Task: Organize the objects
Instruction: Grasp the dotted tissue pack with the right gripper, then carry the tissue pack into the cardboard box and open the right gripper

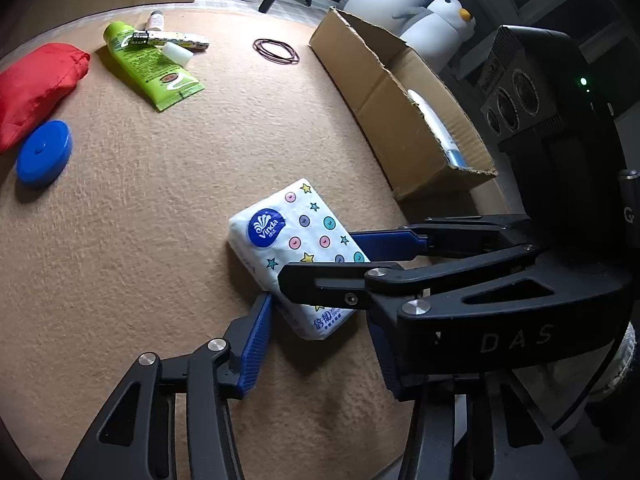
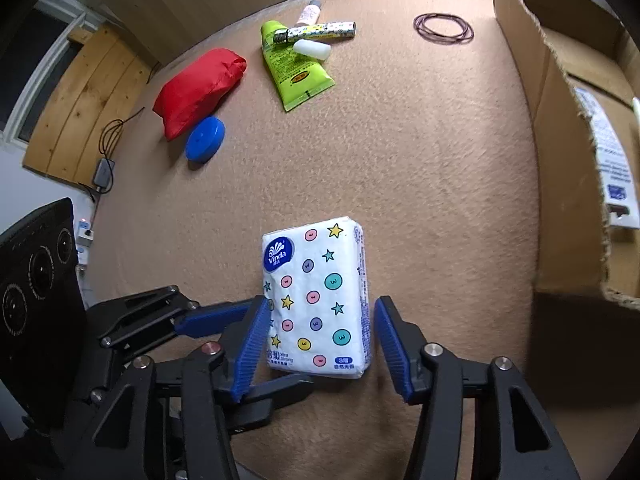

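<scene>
A white Vinda tissue pack (image 1: 296, 248) with coloured dots and stars lies flat on the tan carpet-covered table (image 1: 180, 220). It also shows in the right wrist view (image 2: 316, 300). My left gripper (image 1: 324, 340) is open, its fingers on either side of the pack's near end. My right gripper (image 2: 320, 344) is open too, with a blue finger on each long side of the pack, the left one touching it. The right gripper's black arms cross over the pack in the left wrist view (image 1: 332, 280).
An open cardboard box (image 1: 400, 92) stands at the right, also seen in the right wrist view (image 2: 568, 120), with a tube inside. At the far side lie a red pouch (image 2: 196, 88), blue round lid (image 2: 205, 138), green tube (image 2: 292, 64), patterned pen (image 2: 316, 32), small bottle (image 2: 307, 14), white capsule (image 2: 312, 50) and rubber bands (image 2: 442, 28).
</scene>
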The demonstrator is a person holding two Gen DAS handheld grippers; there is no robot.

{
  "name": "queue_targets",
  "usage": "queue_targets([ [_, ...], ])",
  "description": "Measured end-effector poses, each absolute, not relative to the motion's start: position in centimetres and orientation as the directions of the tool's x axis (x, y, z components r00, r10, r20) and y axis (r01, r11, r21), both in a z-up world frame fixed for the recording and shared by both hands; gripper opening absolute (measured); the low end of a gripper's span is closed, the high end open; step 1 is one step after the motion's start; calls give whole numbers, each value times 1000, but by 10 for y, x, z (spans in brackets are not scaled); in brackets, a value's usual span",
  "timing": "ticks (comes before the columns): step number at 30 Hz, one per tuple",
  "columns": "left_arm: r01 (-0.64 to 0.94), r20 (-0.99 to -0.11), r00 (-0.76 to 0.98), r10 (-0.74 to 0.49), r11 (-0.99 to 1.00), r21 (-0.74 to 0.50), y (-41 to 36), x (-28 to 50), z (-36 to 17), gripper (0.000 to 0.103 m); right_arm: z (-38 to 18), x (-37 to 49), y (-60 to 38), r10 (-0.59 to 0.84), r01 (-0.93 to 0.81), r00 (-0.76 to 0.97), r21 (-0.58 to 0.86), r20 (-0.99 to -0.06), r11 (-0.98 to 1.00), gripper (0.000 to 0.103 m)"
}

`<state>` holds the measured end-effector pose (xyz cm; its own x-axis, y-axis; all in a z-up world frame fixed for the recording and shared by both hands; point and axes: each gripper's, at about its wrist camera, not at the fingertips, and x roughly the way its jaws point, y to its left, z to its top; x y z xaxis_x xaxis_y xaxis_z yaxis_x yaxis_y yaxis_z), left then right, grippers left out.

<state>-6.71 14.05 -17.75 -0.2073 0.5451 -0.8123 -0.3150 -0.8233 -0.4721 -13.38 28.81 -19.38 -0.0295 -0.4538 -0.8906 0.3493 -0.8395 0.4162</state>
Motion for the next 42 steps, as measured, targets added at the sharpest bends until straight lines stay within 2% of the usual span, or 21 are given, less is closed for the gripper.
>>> queue_targets([
  [10,-314,-813,-216,541,-827,-466,147,-72,-169,47,-191,-134,295,-470,329,-49,430,-881,-841,45],
  [21,-385,-778,-290,558,-812,-439,166,-83,-114,46,-150,-139,314,-508,324,-144,445,-849,-835,44],
  [29,-458,-756,-304,579,-785,-418,204,-109,-86,46,-117,-156,346,-514,300,-237,441,-825,-846,44],
  [42,-507,-744,-313,591,-766,-395,277,-167,-78,45,-99,-200,411,-448,213,-343,396,-826,-893,45],
])
